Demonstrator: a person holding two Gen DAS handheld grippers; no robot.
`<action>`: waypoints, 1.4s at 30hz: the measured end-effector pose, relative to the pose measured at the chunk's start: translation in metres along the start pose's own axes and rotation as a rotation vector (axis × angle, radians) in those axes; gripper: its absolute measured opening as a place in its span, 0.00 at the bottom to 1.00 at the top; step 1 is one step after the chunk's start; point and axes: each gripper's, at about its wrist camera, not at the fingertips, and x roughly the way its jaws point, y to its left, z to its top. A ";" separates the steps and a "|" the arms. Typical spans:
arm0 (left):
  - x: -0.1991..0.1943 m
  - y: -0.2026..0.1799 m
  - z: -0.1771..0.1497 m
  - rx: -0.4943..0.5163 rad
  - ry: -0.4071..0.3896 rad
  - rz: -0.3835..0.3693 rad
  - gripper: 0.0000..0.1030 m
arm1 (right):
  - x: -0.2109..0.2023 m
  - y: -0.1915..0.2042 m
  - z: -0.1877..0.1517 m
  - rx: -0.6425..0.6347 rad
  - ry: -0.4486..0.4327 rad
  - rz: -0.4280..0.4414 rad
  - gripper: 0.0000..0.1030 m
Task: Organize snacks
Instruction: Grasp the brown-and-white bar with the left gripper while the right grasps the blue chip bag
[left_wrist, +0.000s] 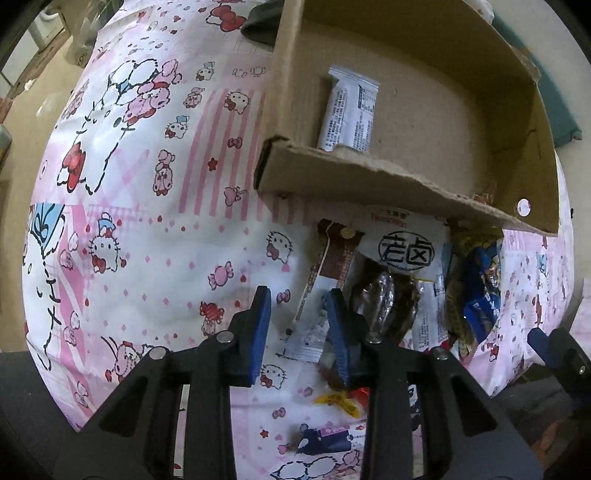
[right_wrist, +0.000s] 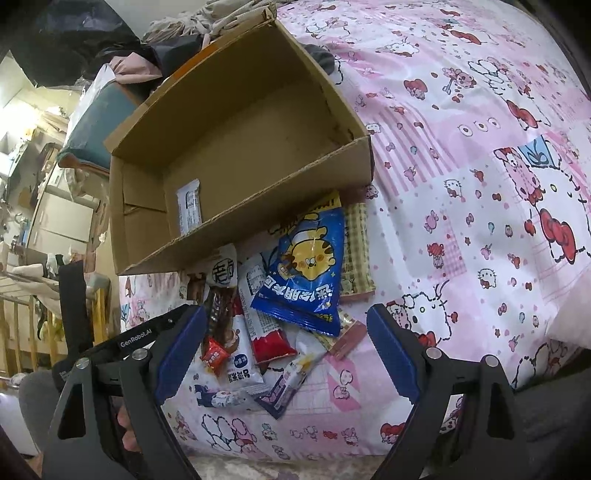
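Observation:
An open cardboard box (left_wrist: 406, 177) (right_wrist: 258, 206) lies on the bed with one white packet (left_wrist: 349, 110) (right_wrist: 189, 206) inside. A pile of snacks sits in front of it, including a white pouch with black characters (left_wrist: 402, 251) and a blue tiger bag (right_wrist: 306, 269). My left gripper (left_wrist: 299, 291) points steeply down at the pile's left edge. Its blue pads are drawn close around a brown-and-white snack packet (left_wrist: 314, 295), and the right pad partly covers it. My right gripper (right_wrist: 286, 354) hovers wide open over the near side of the pile, holding nothing.
A pink cartoon-print bedsheet (left_wrist: 147, 184) (right_wrist: 480, 184) covers the bed. A teal object (right_wrist: 99, 118) and heaped clothes (right_wrist: 177, 26) lie behind the box. A wooden rail (right_wrist: 22, 325) runs past the bed's edge at left.

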 end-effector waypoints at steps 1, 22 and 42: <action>0.001 0.000 -0.001 0.008 0.000 0.005 0.28 | 0.000 0.000 0.000 0.002 0.000 0.000 0.88; -0.004 -0.009 0.001 0.004 -0.007 0.086 0.11 | 0.002 -0.023 0.007 0.124 0.008 0.032 0.88; -0.034 0.003 -0.021 -0.001 -0.047 0.123 0.11 | 0.089 0.026 0.038 -0.099 0.121 -0.207 0.40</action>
